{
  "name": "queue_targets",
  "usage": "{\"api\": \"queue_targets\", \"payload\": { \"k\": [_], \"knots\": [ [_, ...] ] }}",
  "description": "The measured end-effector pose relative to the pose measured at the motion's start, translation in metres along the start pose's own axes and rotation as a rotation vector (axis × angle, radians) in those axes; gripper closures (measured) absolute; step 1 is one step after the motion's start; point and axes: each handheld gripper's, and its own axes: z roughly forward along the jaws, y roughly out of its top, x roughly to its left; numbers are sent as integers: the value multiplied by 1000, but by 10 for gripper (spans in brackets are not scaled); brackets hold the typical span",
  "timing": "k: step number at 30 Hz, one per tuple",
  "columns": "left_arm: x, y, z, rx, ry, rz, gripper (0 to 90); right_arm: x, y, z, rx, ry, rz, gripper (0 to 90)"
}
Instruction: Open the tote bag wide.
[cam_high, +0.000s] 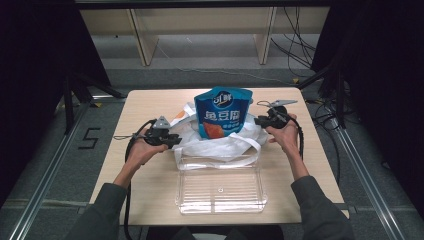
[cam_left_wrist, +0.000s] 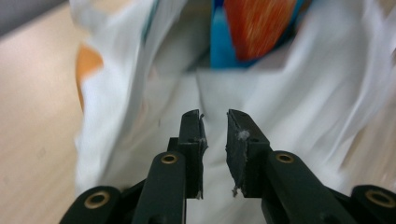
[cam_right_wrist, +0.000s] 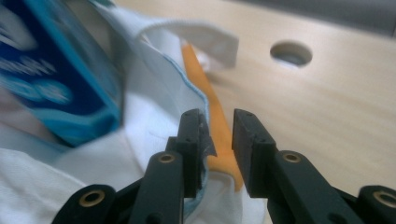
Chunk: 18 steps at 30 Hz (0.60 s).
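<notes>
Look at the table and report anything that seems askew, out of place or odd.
The blue snack pouch stands tilted in the crumpled white cloth bag, most of it sticking out above the cloth. The bag's handle droops over the far rim of the clear plastic tray. Nothing looks spilled or damaged.

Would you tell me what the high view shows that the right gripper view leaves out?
High view alone: the clear tray in front of the white bag, the person's forearms, and the left gripper. Right gripper view alone: a round hole in the table and an orange strip at the bag's edge. Both show the blue pouch standing in the bag.
</notes>
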Motion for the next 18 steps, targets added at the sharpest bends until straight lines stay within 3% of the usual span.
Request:
{"api": "queue_targets", "payload": {
  "k": [1, 2, 3, 4, 6, 7, 9, 10, 11, 12, 14, 15, 16, 18],
  "knots": [
    [0, 0, 0, 0, 0, 0, 761, 2, 3, -7, -11, 18, 5, 757],
    [-1, 14, -5, -24, 10, 32, 786, 7, 5, -13, -27, 25, 25, 795],
    [-1, 14, -5, -24, 10, 32, 810, 8, 7, -16, -52, 28, -23, 815],
    [-1, 21, -4, -38, 19, 15, 810, 8, 7, -16, -52, 28, -23, 815],
    [3, 29, 1, -19, 37, 31, 845, 15, 10, -23, -81, 28, -50, 817],
    [7, 33, 6, 2, 47, 32, 851, 20, 13, -29, -111, -16, -71, 817],
    [14, 38, 15, 28, 67, 28, 857, 21, 14, -30, -113, -2, -80, 825],
    [20, 43, 21, 29, 75, 20, 865, 27, 13, -32, -107, 56, -85, 849],
    [20, 43, 21, 29, 75, 20, 870, 27, 13, -32, -107, 56, -85, 849],
    [25, 49, 27, 18, 89, 1, 874, 34, 8, -27, -68, 108, -106, 865],
    [28, 54, 30, 22, 111, 14, 874, 35, 6, -24, -47, 111, -129, 869],
    [29, 57, 33, 10, 128, 5, 876, 37, 2, -18, -17, 107, -159, 883],
    [33, 60, 36, 14, 126, -5, 877, 38, -1, -13, 25, 102, -157, 892],
    [40, 62, 42, 28, 131, -27, 878, 34, -10, 2, 42, 75, -172, 900]
  ]
}}
